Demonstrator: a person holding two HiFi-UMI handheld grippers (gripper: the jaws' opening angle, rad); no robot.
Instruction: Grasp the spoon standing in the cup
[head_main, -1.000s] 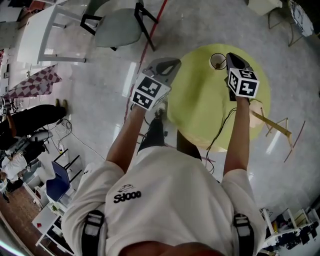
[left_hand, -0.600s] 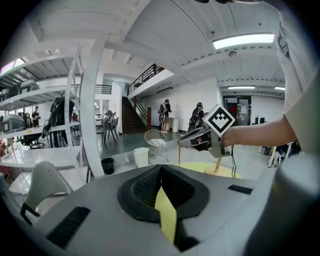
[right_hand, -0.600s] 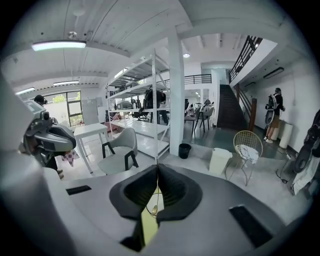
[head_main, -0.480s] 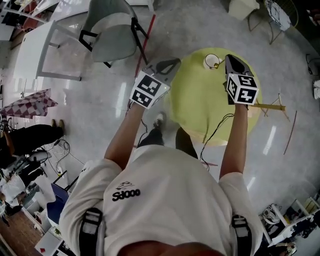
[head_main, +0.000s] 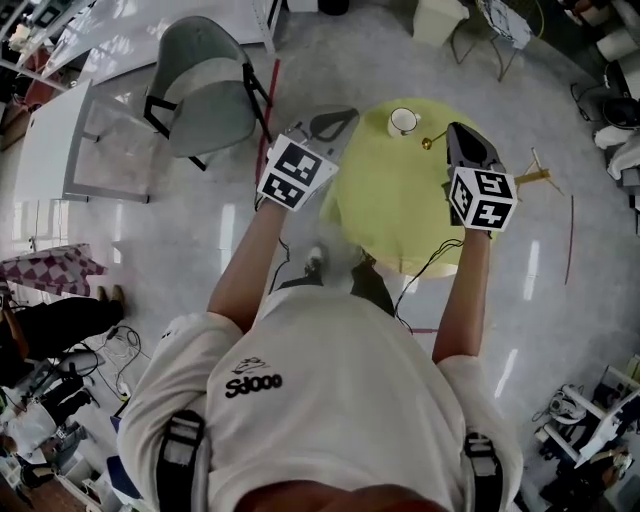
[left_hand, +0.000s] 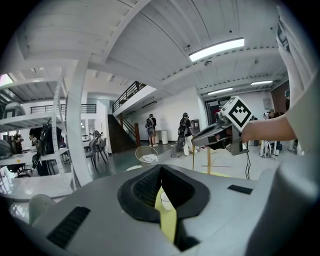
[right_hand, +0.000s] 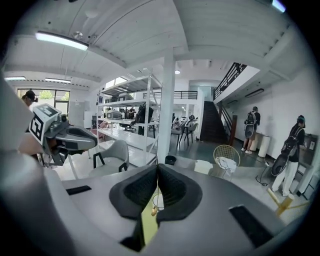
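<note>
A white cup (head_main: 403, 121) stands at the far side of the round yellow table (head_main: 390, 210). The gold spoon (head_main: 432, 142) is out of the cup, just right of it, at the tip of my right gripper (head_main: 452, 132). In the right gripper view the spoon (right_hand: 153, 210) hangs below the shut jaws (right_hand: 158, 167), with the cup (right_hand: 159, 201) behind it. My left gripper (head_main: 335, 122) hovers over the table's left edge, shut and empty. The left gripper view (left_hand: 160, 168) shows the cup (left_hand: 164, 200) through the slit under the jaws.
A grey chair (head_main: 205, 85) stands left of the table, with a white table (head_main: 60, 140) further left. A wooden stand (head_main: 535, 175) lies on the floor to the right. A cable (head_main: 425, 270) hangs from my right gripper. People stand far off in both gripper views.
The spoon stood in the cup half a second ago; now it is outside, at my right gripper's tip. The right gripper has drawn back from the cup. The head view has shifted.
</note>
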